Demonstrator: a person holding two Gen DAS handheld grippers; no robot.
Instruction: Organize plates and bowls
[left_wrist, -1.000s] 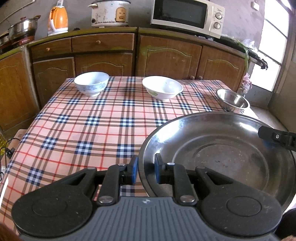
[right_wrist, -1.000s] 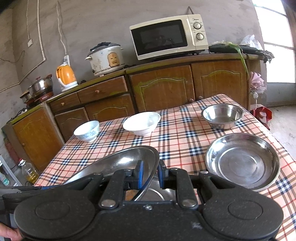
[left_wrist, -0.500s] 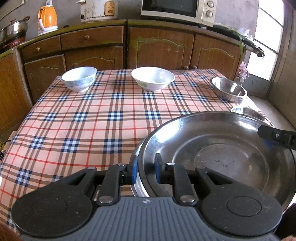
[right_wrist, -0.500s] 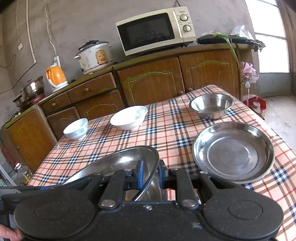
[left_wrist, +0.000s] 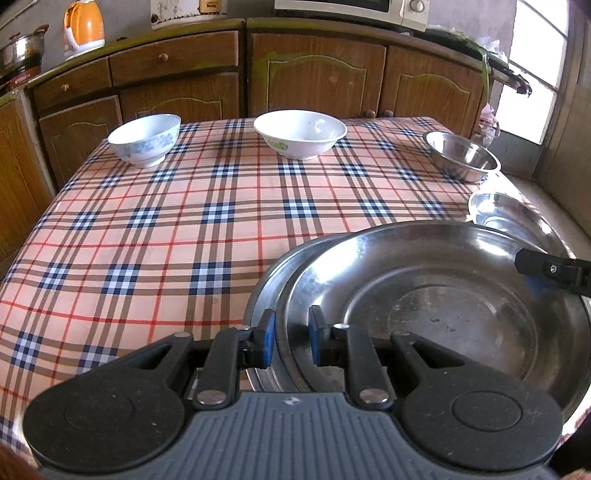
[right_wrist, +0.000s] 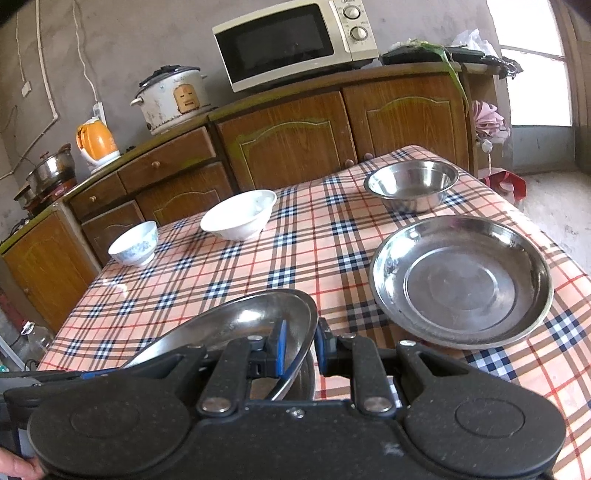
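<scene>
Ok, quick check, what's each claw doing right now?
Left claw: closed on the rim of the steel plate.
Right claw: closed on the opposite rim of the same plate.

A table with a checked cloth (left_wrist: 166, 229) of peach, navy and red stands before a run of brown wooden cabinets (right_wrist: 288, 144) with arched door panels; the wall (right_wrist: 110, 44) above is bare grey, crossed by white cables; on the counter sit a cream microwave (right_wrist: 291, 44), a white rice cooker (right_wrist: 171, 98), an orange kettle (right_wrist: 94, 142) and a steel pot (right_wrist: 50, 171); daylight pours through a window (left_wrist: 535, 66) at the right.
</scene>
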